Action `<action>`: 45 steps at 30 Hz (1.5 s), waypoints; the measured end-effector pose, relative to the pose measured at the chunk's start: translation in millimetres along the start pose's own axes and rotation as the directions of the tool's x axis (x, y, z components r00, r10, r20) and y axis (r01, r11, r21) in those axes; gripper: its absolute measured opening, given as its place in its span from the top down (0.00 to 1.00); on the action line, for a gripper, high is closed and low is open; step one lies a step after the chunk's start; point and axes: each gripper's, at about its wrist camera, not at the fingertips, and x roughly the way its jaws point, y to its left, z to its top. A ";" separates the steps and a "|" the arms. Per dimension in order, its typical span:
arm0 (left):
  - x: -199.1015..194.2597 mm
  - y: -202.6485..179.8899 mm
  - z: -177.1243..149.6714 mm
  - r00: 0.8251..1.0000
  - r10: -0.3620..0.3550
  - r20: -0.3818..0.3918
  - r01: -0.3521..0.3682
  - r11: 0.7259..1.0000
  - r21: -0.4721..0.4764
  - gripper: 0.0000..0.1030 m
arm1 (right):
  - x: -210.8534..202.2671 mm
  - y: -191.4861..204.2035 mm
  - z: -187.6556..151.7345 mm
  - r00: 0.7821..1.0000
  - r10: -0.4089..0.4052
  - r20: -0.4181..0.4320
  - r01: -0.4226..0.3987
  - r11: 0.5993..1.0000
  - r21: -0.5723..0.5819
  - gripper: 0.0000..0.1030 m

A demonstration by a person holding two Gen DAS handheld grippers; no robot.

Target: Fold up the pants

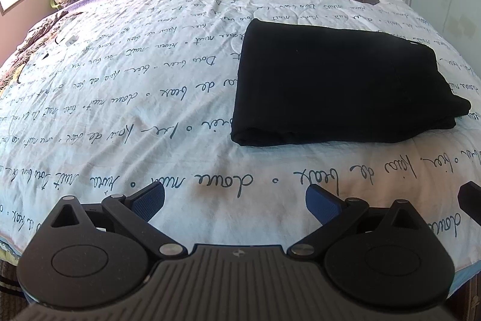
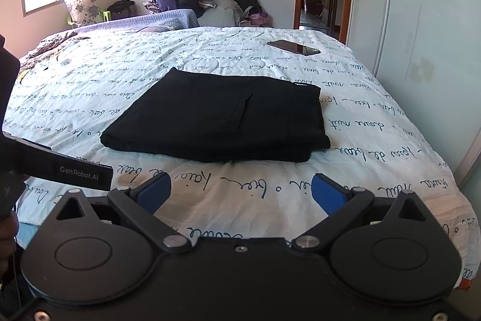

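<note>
left wrist view: both tongs (image 1: 235, 205) (image 2: 241, 191) gape apart, folded black pants (image 1: 339, 80) hiding their inner layers.

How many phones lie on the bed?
1. A dark phone lies flat on the bedcover, far right, beyond the folded black pants. Others may be hidden.

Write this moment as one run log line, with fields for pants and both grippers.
pants: folded, flat on bed | left gripper: open, holds nothing | right gripper: open, holds nothing
</note>
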 end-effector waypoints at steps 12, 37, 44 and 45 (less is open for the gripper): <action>0.1 -0.1 -0.6 1.000 0.000 0.001 0.000 1.000 0.000 0.02 | -0.9 -3.4 -0.3 1.000 -0.002 0.003 0.002 1.000 0.008 0.02; -0.5 -1.1 2.1 1.000 -0.007 -0.003 0.007 1.000 0.007 0.01 | -0.5 -4.7 -0.7 1.000 -0.001 0.002 0.001 1.000 0.010 0.02; 0.0 -0.8 2.8 1.000 -0.020 -0.005 0.020 1.000 0.006 0.02 | -1.0 -3.6 2.0 1.000 -0.001 0.004 0.001 1.000 0.001 0.02; -0.1 -0.3 3.0 1.000 -0.024 -0.005 0.024 1.000 0.005 0.01 | -1.4 -3.2 2.3 1.000 -0.002 0.004 0.002 1.000 -0.002 0.02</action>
